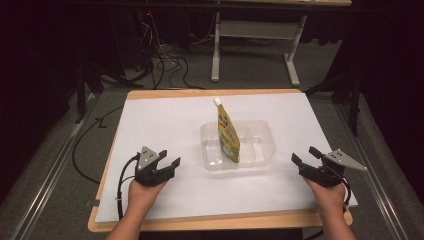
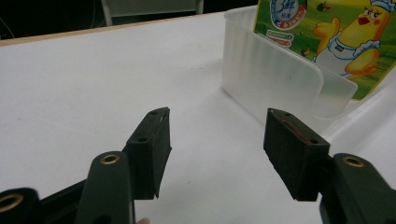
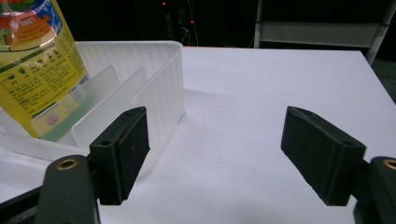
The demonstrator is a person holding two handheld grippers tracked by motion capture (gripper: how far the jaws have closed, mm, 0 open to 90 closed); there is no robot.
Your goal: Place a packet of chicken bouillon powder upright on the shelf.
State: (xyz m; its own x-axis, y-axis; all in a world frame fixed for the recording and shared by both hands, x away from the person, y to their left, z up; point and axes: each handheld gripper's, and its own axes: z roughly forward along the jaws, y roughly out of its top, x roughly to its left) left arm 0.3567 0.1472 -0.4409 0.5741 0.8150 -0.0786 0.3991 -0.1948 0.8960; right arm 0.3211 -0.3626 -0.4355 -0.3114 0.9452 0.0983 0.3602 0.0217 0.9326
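A yellow-green spouted pouch [image 1: 228, 132] with a white cap stands upright in the left compartment of a clear plastic container [image 1: 262, 131] at the table's middle. The pouch [image 2: 336, 37] carries a cartoon chick print, and its back label [image 3: 37, 65] faces the right gripper view. My left gripper [image 1: 169, 157] rests open on the white sheet, left of the container [image 2: 275, 79], with nothing between its jaws. My right gripper [image 1: 305, 156] is open too, just right of the container [image 3: 154, 79], and holds nothing.
A white sheet [image 1: 165, 120] covers the wooden table [image 1: 220, 220]. A divider [image 1: 248, 142] splits the container into two compartments. Beyond the table stand a white desk frame [image 1: 255, 45] and tangled cables [image 1: 165, 65] on the grey floor. Dark stands flank both sides.
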